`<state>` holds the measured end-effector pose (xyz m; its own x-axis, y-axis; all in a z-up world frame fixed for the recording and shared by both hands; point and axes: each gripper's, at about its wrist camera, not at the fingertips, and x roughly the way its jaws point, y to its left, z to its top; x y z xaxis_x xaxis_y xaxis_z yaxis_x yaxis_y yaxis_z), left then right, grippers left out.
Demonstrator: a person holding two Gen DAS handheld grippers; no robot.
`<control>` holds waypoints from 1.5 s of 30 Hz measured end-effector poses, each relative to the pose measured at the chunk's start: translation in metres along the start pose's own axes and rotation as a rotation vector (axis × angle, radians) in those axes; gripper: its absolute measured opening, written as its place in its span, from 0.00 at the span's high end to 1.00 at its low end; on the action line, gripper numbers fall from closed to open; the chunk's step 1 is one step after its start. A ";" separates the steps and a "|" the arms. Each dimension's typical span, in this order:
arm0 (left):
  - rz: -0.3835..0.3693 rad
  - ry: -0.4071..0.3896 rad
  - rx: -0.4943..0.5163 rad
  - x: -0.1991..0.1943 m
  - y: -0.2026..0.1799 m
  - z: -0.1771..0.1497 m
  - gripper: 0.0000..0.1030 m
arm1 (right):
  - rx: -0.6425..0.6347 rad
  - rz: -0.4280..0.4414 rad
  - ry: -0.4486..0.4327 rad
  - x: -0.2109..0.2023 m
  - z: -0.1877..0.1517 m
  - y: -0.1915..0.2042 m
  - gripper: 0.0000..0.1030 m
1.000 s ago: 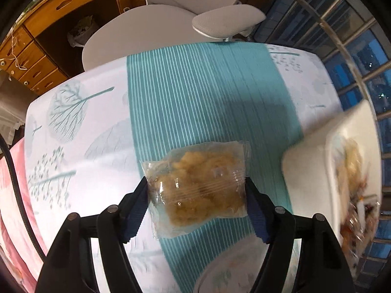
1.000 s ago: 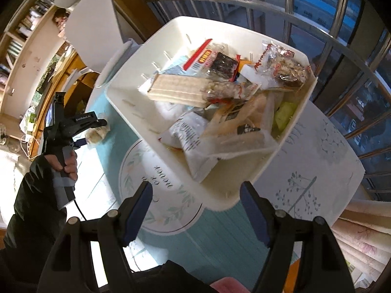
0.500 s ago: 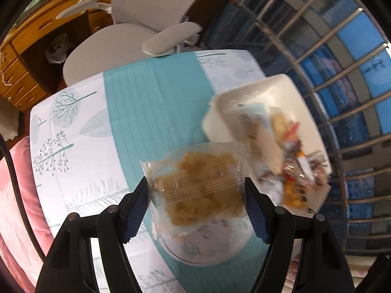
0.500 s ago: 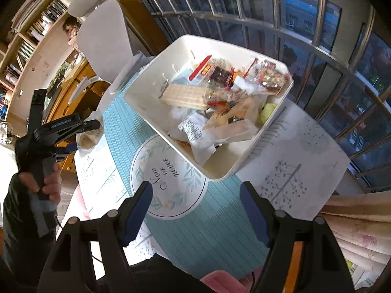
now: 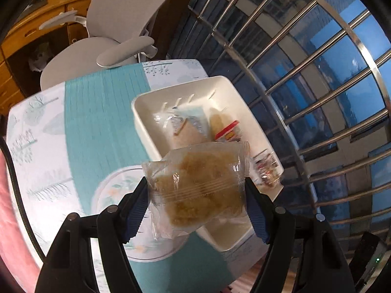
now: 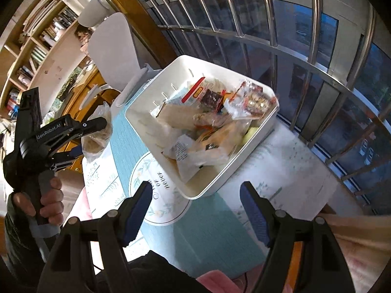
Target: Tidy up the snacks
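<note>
My left gripper (image 5: 196, 194) is shut on a clear-wrapped brown pastry packet (image 5: 198, 185) and holds it in the air above the near end of the white snack basket (image 5: 151, 136). In the right wrist view the same gripper (image 6: 94, 127) and packet (image 6: 97, 131) hang left of the basket (image 6: 254, 141), above the table. The basket holds several wrapped snacks (image 6: 212, 112). My right gripper (image 6: 195, 207) is open and empty, raised above the table in front of the basket.
The table has a teal striped runner (image 5: 102, 112) and a round printed mat (image 6: 158, 195) under the basket's near corner. A grey office chair (image 5: 117, 44) stands behind the table. Metal window bars (image 5: 305, 73) run along the right side.
My left gripper has swung right with the pastry packet, from over the runner to over the basket. My right gripper has pulled back and up from the basket.
</note>
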<state>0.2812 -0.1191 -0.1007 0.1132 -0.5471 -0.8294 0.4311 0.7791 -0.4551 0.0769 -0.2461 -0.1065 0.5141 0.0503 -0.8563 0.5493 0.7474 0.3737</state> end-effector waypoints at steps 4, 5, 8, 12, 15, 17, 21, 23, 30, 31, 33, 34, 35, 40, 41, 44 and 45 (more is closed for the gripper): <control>0.011 -0.025 -0.058 0.012 -0.021 -0.010 0.30 | -0.039 0.045 0.032 -0.003 0.014 -0.030 0.28; 0.023 -0.027 -0.071 0.017 -0.024 -0.013 0.30 | -0.049 0.052 0.044 -0.002 0.020 -0.037 0.27; 0.048 -0.028 -0.111 0.029 -0.042 -0.020 0.30 | -0.084 0.077 0.070 -0.002 0.035 -0.054 0.26; 0.081 -0.050 -0.151 0.033 -0.058 -0.027 0.14 | -0.140 0.101 0.100 0.001 0.050 -0.070 0.23; 0.089 -0.054 -0.189 0.031 -0.065 -0.034 0.11 | -0.169 0.121 0.128 0.004 0.058 -0.076 0.20; 0.116 -0.050 -0.203 0.028 -0.066 -0.039 0.10 | -0.188 0.130 0.138 0.005 0.061 -0.077 0.16; 0.158 -0.052 -0.203 0.015 -0.063 -0.054 0.09 | -0.222 0.143 0.145 0.003 0.063 -0.072 0.14; 0.177 -0.056 -0.198 0.006 -0.060 -0.066 0.09 | -0.240 0.144 0.145 0.003 0.060 -0.066 0.12; 0.243 -0.062 -0.215 -0.028 -0.042 -0.119 0.09 | -0.269 0.145 0.157 -0.002 0.037 -0.044 0.11; 0.253 -0.074 -0.218 -0.036 -0.038 -0.129 0.09 | -0.279 0.146 0.151 -0.005 0.034 -0.039 0.10; 0.280 -0.078 -0.245 -0.052 -0.032 -0.147 0.09 | -0.296 0.137 0.133 -0.011 0.028 -0.032 0.10; 0.276 -0.089 -0.258 -0.062 -0.030 -0.156 0.09 | -0.305 0.134 0.124 -0.015 0.026 -0.028 0.10; 0.271 -0.099 -0.263 -0.068 -0.030 -0.162 0.09 | -0.321 0.133 0.119 -0.021 0.022 -0.023 0.10; 0.328 -0.162 -0.263 -0.107 -0.035 -0.191 0.09 | -0.388 0.132 0.142 -0.041 0.008 -0.003 0.10; 0.342 -0.173 -0.253 -0.115 -0.038 -0.196 0.09 | -0.409 0.133 0.155 -0.047 0.004 0.002 0.10; 0.398 -0.195 -0.232 -0.133 -0.050 -0.210 0.04 | -0.458 0.156 0.159 -0.063 -0.008 0.015 0.10; 0.407 -0.203 -0.231 -0.137 -0.054 -0.213 0.04 | -0.479 0.152 0.154 -0.069 -0.013 0.018 0.10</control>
<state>0.0516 -0.0203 -0.0316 0.4125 -0.2156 -0.8851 0.1090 0.9763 -0.1870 0.0425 -0.2270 -0.0450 0.4419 0.2520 -0.8610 0.0948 0.9412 0.3241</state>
